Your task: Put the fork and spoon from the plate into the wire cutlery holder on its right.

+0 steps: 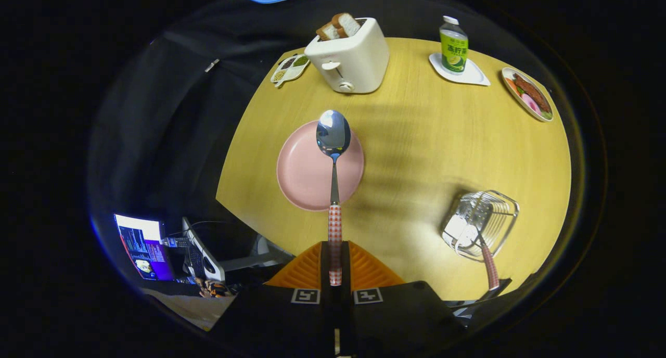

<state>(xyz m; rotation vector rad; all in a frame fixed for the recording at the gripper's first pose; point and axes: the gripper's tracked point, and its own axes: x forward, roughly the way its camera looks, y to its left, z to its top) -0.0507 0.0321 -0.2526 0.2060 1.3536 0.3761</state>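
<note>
Spoon [333, 155] is sitting clamped in the hand-held gripper [335, 267], whose two fingers are pressing in narrowly on the checked handle from either side, so the tool is held and lifted rather than lying on anything. Its long axis is running straight out ahead of the fingers, handle end between them and the polished bowl pointing forward, hanging over the near-right part of the pink plate [307, 173], which is lying just beyond the fingertips on the yellow worktop [416, 139]. The wire cutlery holder [481, 222] is standing off to the right of the fingers and only slightly ahead of them, well apart from the plate, and the fork [486, 259] is already resting in it, its checked handle leaning out toward the near side. So the coming move is, by my reading, turning on a swing to the right, with the spoon needing to tip bowl-down or handle-up to enter the basket's open top beside the fork. The spoon is looking like smooth mirror-bright metal in the bowl and neck, with a red-and-white checked grip. Farther ahead a toaster [348, 56] with bread and a bottle [453, 46] on a coaster are standing clear of that path.
</note>
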